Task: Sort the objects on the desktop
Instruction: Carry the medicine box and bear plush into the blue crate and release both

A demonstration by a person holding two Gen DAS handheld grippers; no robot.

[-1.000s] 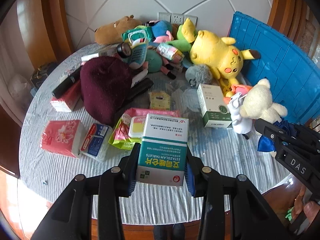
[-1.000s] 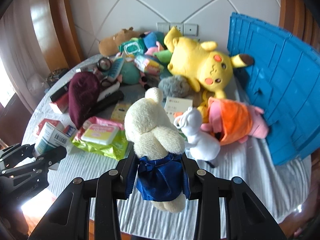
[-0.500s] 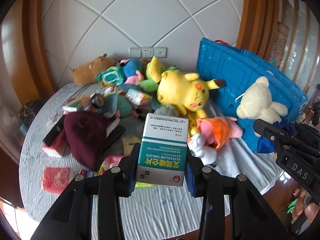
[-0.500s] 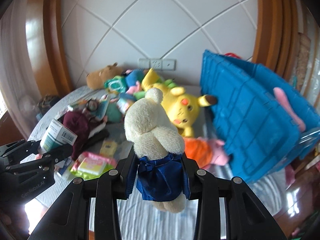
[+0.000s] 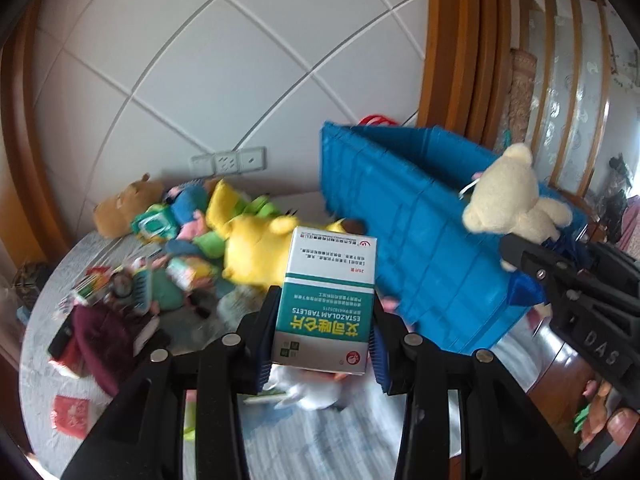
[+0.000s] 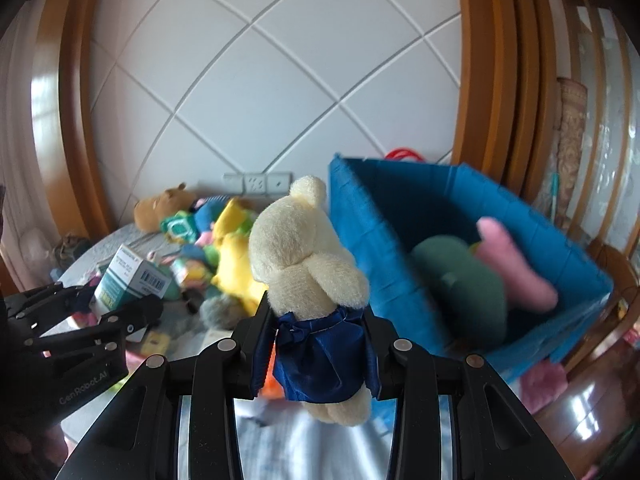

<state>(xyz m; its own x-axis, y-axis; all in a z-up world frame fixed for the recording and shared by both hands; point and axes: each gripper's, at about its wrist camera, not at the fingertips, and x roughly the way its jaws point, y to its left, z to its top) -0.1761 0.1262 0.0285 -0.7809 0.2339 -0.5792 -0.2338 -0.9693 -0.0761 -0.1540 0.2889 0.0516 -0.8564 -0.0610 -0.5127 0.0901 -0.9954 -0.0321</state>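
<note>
A green-and-white medicine box (image 5: 326, 300) is being pinched between the blue pads of the left hand-held gripper (image 5: 320, 334) and is being held in the air above the cluttered tabletop (image 5: 52, 280). A cream teddy bear (image 6: 308, 276) in a dark blue dress is being clamped at the waist by the right hand-held gripper (image 6: 314, 346), whose jaws are being pressed in against the soft body. Both things are being carried clear of the tabletop, with the bear being held just in front of the near wall of the blue crate (image 6: 372, 240) and not yet over its opening. Inside the crate a green plush (image 6: 468, 292) and a pink plush (image 6: 516, 260) are already lying, so a part of the sorting is judged to be done. Much is being left still: a yellow plush (image 5: 256, 252), a brown plush (image 5: 124, 204), a dark red hat (image 5: 104, 340), a red tissue pack (image 5: 72, 416) and many small packets, blurred here, are lying spread over the tabletop. The bear is likely meant for the crate with the other toys; where the medicine box is being taken cannot be told, as no second container is seen. The task is judged to be in its early part.
</note>
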